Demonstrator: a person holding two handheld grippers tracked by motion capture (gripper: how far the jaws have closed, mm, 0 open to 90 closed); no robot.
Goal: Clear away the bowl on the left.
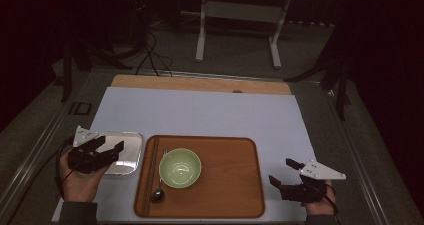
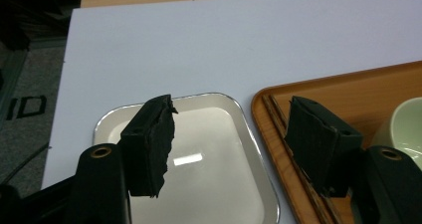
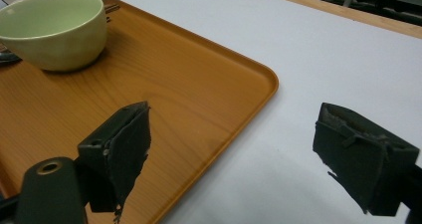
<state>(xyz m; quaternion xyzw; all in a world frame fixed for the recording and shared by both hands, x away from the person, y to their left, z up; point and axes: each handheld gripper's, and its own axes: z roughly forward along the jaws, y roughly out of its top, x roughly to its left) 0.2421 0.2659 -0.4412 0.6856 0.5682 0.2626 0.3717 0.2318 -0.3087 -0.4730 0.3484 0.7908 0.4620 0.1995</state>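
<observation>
A pale green bowl [image 1: 180, 168] stands empty on the left half of a brown wooden tray [image 1: 235, 185]. A spoon [image 1: 159, 192] and a pair of chopsticks [image 1: 150, 170] lie along the tray's left side. Left of it sits a shiny metal tray [image 1: 127, 155], also empty. My left gripper [image 1: 111, 145] hovers open over the metal tray [image 2: 219, 154], nothing between its jaws, with the wooden tray's edge [image 2: 348, 89] and the bowl [image 2: 405, 124] to its right. My right gripper [image 1: 281, 171] stands open just off the wooden tray's right edge [image 3: 174, 84], pointing toward the bowl [image 3: 52, 27].
Everything rests on a pale mat [image 1: 200, 115] over a wooden tabletop [image 1: 200, 83]. The right half of the wooden tray is bare. Beyond the table a white stand frame [image 1: 237, 15] and cables [image 1: 150, 55] are on the dark floor.
</observation>
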